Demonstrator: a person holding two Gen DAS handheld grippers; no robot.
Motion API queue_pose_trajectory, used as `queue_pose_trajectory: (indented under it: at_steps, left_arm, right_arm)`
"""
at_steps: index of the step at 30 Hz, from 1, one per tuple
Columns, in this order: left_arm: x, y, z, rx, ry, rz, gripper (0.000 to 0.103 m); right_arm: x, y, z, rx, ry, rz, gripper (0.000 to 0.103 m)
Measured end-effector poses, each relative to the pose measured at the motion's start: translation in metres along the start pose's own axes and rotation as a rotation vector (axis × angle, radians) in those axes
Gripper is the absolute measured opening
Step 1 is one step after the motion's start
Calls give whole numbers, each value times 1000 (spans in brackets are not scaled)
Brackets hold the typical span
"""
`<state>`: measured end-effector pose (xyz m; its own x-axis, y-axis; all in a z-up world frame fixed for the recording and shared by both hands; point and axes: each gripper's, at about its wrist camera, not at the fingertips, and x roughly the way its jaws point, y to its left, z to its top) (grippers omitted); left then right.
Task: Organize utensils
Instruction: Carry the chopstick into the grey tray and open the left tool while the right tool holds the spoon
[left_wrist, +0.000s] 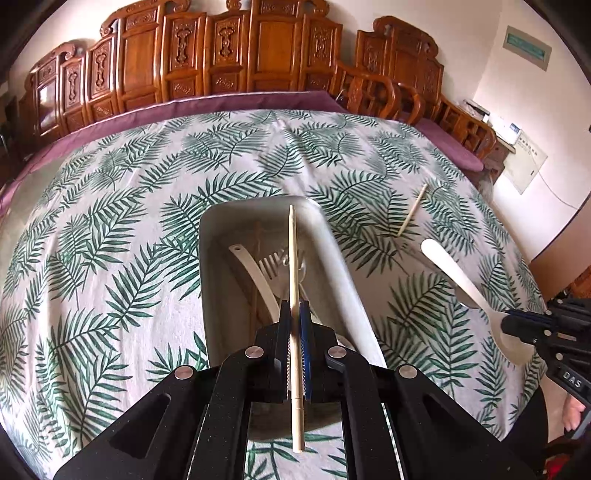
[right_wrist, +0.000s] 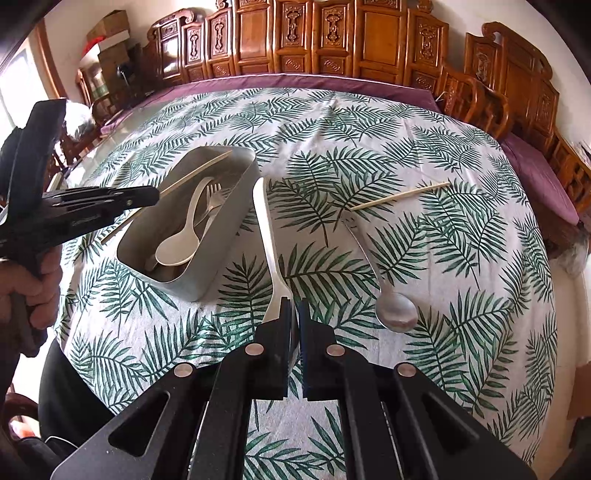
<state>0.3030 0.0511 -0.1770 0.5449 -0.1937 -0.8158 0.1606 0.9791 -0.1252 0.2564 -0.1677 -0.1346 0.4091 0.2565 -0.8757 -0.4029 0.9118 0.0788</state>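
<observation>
**Two utensils held above the leaf-print surface**

Both sets of fingers are clamped: my left gripper (left_wrist: 295, 317) grips a wooden chopstick (left_wrist: 294, 266) over the grey bin (right_wrist: 236, 206); my right gripper (right_wrist: 295, 314) pinches a cream spoon (right_wrist: 267, 236) beside it.

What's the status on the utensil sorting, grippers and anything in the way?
Left gripper shut on chopstick above bin. Right gripper shut on cream spoon. Second chopstick and metal spoon loose on tablecloth. Nothing blocking.

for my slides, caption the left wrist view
Left gripper holds a chopstick over the utensil tray.
</observation>
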Motion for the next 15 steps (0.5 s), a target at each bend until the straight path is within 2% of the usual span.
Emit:
queue_pose_trajectory:
  at_steps: [15]
  left_arm:
    - [32,4,4,-12,38,2,4]
  right_arm:
    - [8,1,1,-11,25,-10,5]
